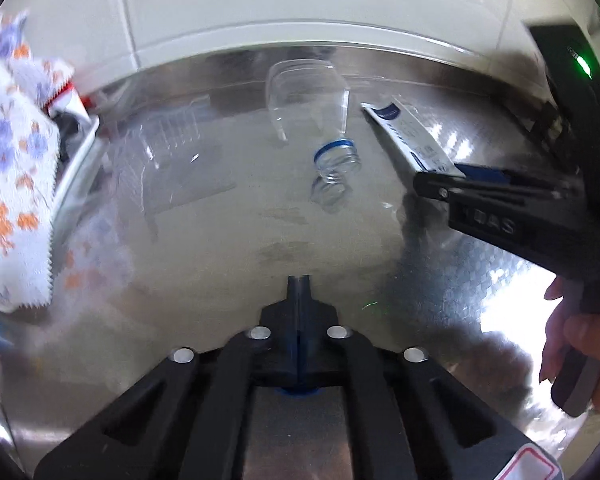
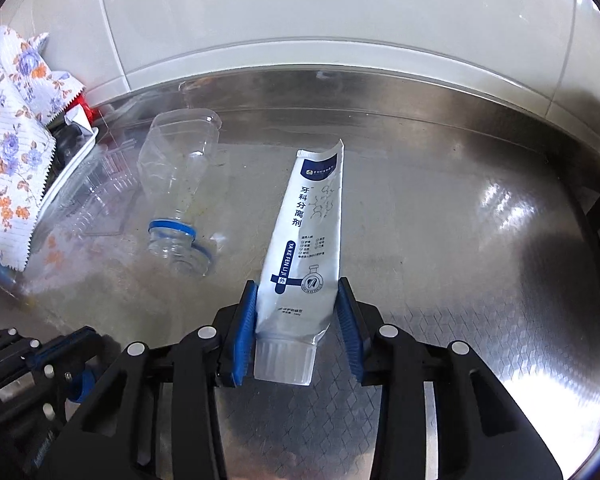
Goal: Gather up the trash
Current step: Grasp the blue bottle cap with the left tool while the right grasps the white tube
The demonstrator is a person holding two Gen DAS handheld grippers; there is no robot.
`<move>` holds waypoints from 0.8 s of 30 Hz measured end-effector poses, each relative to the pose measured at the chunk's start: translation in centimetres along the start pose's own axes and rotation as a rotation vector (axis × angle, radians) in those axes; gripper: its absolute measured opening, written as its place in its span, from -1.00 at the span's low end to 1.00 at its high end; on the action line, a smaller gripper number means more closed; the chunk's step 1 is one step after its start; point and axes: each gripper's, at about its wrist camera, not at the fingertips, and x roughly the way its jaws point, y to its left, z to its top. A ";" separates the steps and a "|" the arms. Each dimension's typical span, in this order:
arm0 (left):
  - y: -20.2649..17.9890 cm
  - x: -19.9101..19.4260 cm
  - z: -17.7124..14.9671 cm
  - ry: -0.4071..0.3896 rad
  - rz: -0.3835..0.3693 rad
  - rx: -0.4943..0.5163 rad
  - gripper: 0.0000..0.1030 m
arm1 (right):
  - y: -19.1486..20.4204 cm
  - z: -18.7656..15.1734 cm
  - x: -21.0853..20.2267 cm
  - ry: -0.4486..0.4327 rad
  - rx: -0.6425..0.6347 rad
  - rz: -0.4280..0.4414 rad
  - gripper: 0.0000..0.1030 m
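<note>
Right wrist: tube (image 2: pixel 304 248) between right gripper (image 2: pixel 300 332) pads.

floral cloth (image 2: pixel 8 148), steel counter (image 2: pixel 480 280).

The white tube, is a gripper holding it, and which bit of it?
Yes. The right gripper holds the white tube near its cap end, one blue pad on each side. The left gripper is shut and holds nothing.
</note>
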 end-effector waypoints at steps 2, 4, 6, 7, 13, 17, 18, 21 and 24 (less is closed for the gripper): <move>0.6 -0.2 -0.1 0.001 -0.009 -0.018 -0.97 | 0.4 0.0 -0.3 -0.003 0.003 0.003 -0.22; 0.9 -0.5 -0.2 0.002 -0.023 -0.026 -0.97 | 0.5 -0.1 -0.8 -0.009 0.000 0.006 -0.22; 1.2 -0.8 -0.4 -0.003 -0.035 -0.031 -0.97 | 0.6 -0.3 -1.2 -0.013 0.001 0.008 -0.22; 1.4 -1.0 -0.5 -0.005 -0.048 -0.037 -0.97 | 0.7 -0.4 -1.4 -0.014 0.002 0.009 -0.22; 1.7 -2.0 -0.6 -0.018 -0.076 -0.040 -0.97 | 0.7 -1.2 -2.4 -0.023 0.024 0.013 -0.22; 1.6 -2.5 -0.7 -0.020 -0.086 -0.031 -0.97 | 1.0 -1.4 -2.6 -0.024 0.023 0.015 -0.22; 1.3 -2.8 -0.8 -0.023 -0.078 -0.023 -0.95 | 1.0 -1.5 -2.7 -0.025 0.025 0.015 -0.22; 1.1 -3.2 -1.2 -0.044 -0.076 0.006 -0.19 | 0.9 -1.7 -2.8 -0.022 0.035 0.018 -0.22; 0.6 -3.7 -1.5 -0.076 -0.038 0.028 0.22 | 0.8 -1.9 -3.0 -0.020 0.035 0.019 -0.22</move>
